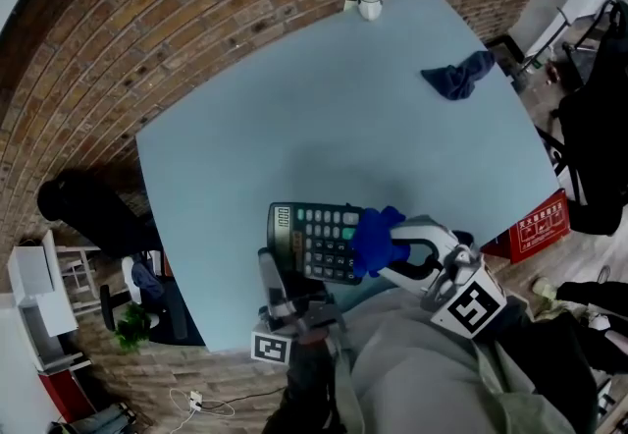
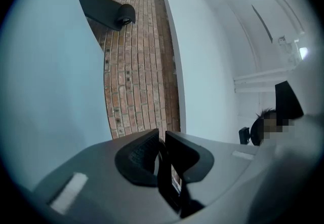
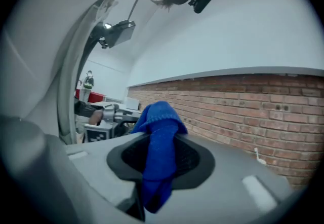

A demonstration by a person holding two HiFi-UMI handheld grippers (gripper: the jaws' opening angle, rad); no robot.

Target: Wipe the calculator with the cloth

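Pale table (image 1: 294,98), calculator (image 1: 319,241) (keys up), cloth (image 1: 375,238) pinched

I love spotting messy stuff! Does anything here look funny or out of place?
Nothing is spilled or broken. One spare dark cloth lies crumpled near the far right edge of the table, and a mug stands right at the far edge.

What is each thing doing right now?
calculator, clamped in the left tongs, held up off the table.
blue cloth, pinched in the right tongs, over the calculator's right end.
dark cloth, crumpled on the table, untouched.
cup, upright at the table's far edge.
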